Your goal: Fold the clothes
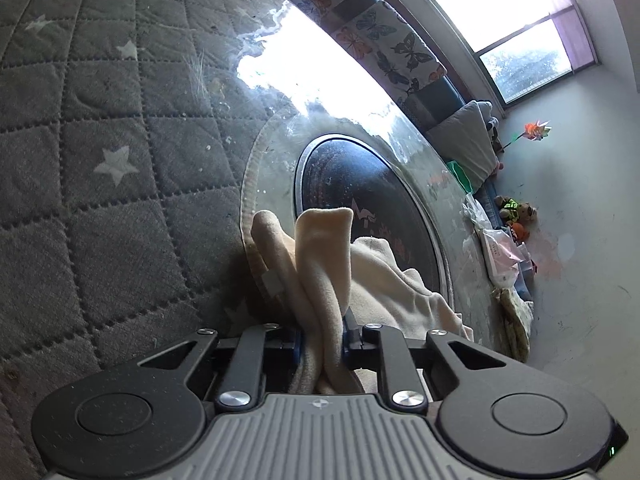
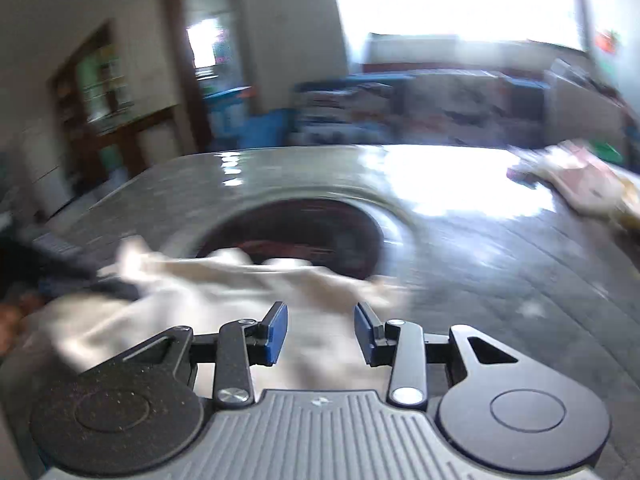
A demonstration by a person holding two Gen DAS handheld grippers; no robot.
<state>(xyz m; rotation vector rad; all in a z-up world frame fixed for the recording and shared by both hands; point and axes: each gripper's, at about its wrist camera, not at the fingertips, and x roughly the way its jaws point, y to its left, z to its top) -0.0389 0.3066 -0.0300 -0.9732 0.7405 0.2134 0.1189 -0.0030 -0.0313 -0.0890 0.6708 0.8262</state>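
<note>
A cream garment (image 1: 328,272) is bunched between the blue pads of my left gripper (image 1: 322,340), which is shut on a fold of it; the rest trails over the glass-covered table (image 1: 424,152). In the blurred right wrist view the same garment (image 2: 224,280) lies crumpled on the table (image 2: 480,240). My right gripper (image 2: 321,330) is open just above the cloth, with nothing between its blue pads (image 2: 276,332).
A grey quilted star cover (image 1: 100,140) lies under the glass. A dark round inset (image 1: 360,196) sits mid-table. Plastic bags and folded cloth (image 1: 500,256) lie at the far edge, also in the right wrist view (image 2: 576,184). Cushions and toys line the wall.
</note>
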